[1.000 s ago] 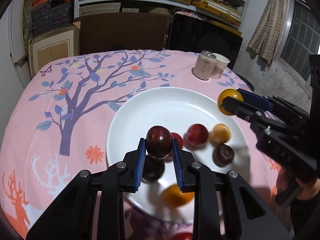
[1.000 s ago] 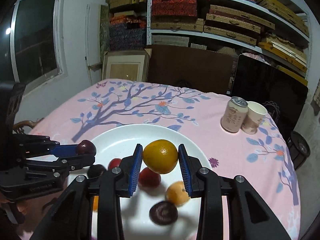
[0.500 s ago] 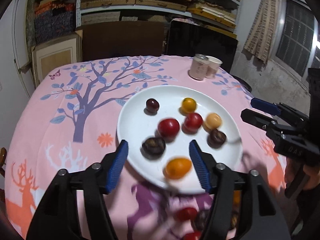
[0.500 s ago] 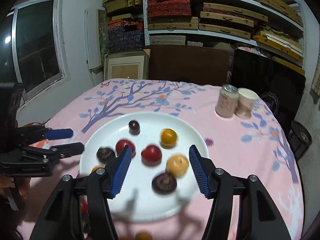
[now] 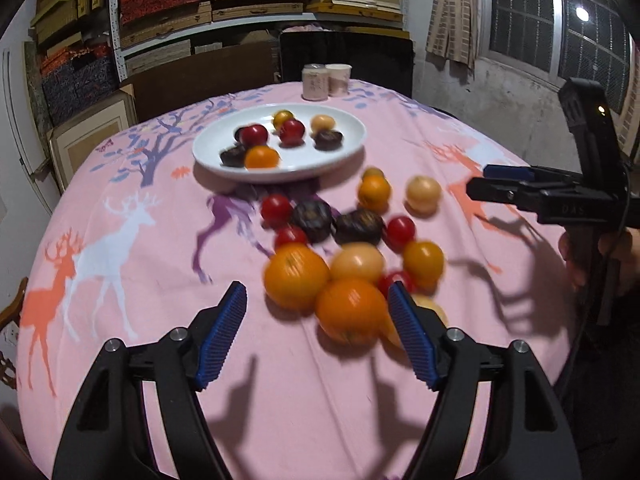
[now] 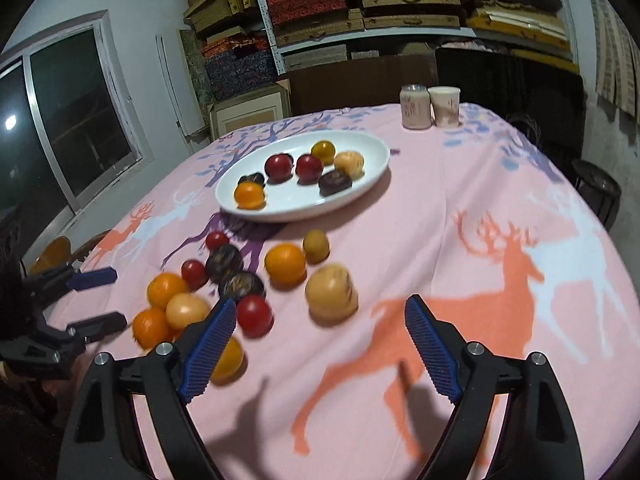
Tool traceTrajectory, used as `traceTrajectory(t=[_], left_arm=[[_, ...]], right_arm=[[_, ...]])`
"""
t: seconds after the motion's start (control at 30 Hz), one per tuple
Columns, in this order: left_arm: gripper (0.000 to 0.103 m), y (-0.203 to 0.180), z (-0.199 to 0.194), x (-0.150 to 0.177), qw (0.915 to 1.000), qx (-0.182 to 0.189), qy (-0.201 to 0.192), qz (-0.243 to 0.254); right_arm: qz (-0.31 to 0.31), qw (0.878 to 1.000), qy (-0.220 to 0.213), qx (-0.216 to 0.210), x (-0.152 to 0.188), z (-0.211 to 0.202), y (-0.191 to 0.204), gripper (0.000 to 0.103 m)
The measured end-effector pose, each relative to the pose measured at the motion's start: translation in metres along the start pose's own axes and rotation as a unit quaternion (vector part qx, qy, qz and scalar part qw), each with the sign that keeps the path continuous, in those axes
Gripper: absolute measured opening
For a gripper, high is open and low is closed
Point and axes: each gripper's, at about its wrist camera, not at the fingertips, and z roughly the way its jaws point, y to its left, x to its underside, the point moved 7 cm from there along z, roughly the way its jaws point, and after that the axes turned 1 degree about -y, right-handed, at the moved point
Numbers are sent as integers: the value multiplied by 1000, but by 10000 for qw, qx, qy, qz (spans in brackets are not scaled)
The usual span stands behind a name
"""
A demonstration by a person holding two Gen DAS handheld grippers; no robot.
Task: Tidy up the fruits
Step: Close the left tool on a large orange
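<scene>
A white plate [image 5: 344, 156] [image 6: 360, 192] holds several small fruits: red, orange, tan and dark ones. A loose pile of fruits lies on the pink cloth in front of it, with two large oranges [image 5: 296, 276] [image 5: 350, 310] nearest the left gripper. My left gripper [image 5: 318, 336] is open and empty, just short of those oranges. My right gripper [image 6: 320, 344] is open and empty above the cloth, with a red fruit [image 6: 255, 314] by its left finger and a tan fruit [image 6: 331, 292] just ahead.
A can [image 5: 314, 82] and a paper cup [image 5: 338, 79] stand at the table's far edge. The round table carries a pink cloth [image 6: 500, 240] with deer and tree prints. Shelves of boxes line the wall behind. The right gripper shows in the left wrist view [image 5: 504, 182].
Both grippers released their fruits onto the plate, opened wide and pulled back toward the near side. The loose pile on the cloth has come into view.
</scene>
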Motion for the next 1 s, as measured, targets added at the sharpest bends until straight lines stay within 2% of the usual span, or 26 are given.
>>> traceTrajectory(t=[0.1,0.17,0.3,0.4,0.47,0.63,0.73,0.83,0.9,1.0], left_arm=[[71,-14,0,17,9996,-157,39,230],[71,-17,4,20,9996,-186,35,217],[54,-12,17,16,9997,-207,97,11],[46,-13,34,18,9995,34,303,-127],[45,-16,45,22,9986,79,511,-134],[44,-11,45,17,9978,273,410,-438],[43,-9,35,13,9980,335,130,-525],[43,-5,23,9,9962,518,-212,-669],[43,-2,22,8,9957,492,-249,-745],[43,1,23,8,9950,498,-241,-826]], right_arm=[[19,9999,119,-19,13,1,2,88],[-30,9998,181,-31,19,0,7,88],[-350,9993,94,-48,25,-7,22,88],[-544,9985,40,22,28,-10,26,88],[-556,9984,49,17,29,-10,26,88],[-531,9983,237,-55,34,-1,27,88],[-651,9967,395,-295,39,3,37,87],[-736,9956,443,-367,38,7,44,72],[-711,9946,581,-483,38,11,47,53],[-853,9906,616,-869,39,5,62,50]])
